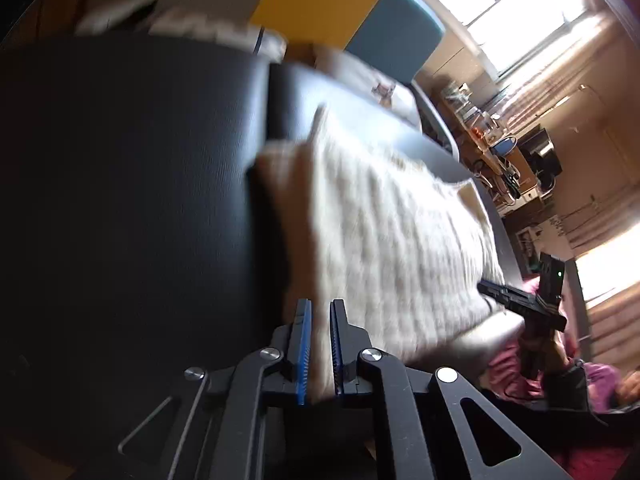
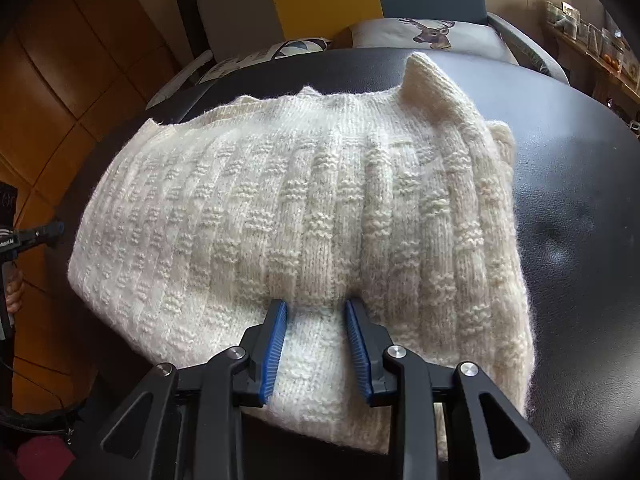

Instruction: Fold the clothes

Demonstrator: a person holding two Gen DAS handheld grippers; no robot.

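the left gripper [image 1: 320, 308] is tipped on its side, and its two blue pads are squeezed close on a thin edge of the white knit sweater [image 2: 304, 216]. the picture from that side is blurry. the right gripper [image 2: 316, 308] points flat across the sweater from the near edge. its jaws stand apart with a bump of knit between the blue pads [image 2: 276, 344], pressing into the wool; it looks like a loose hold, not a tight pinch.

the sweater lies folded on a black padded surface [image 2: 580, 208]. its near edge hangs a little over the front rim. two knit corners stick up at the far edge. on the right side there is a lot of bare black surface to move over. on the left the sweater reaches close to the rim, and past it is the brown wooden floor [image 2: 60, 120]. behind the surface sits a cushion with a deer picture [image 2: 428, 32].
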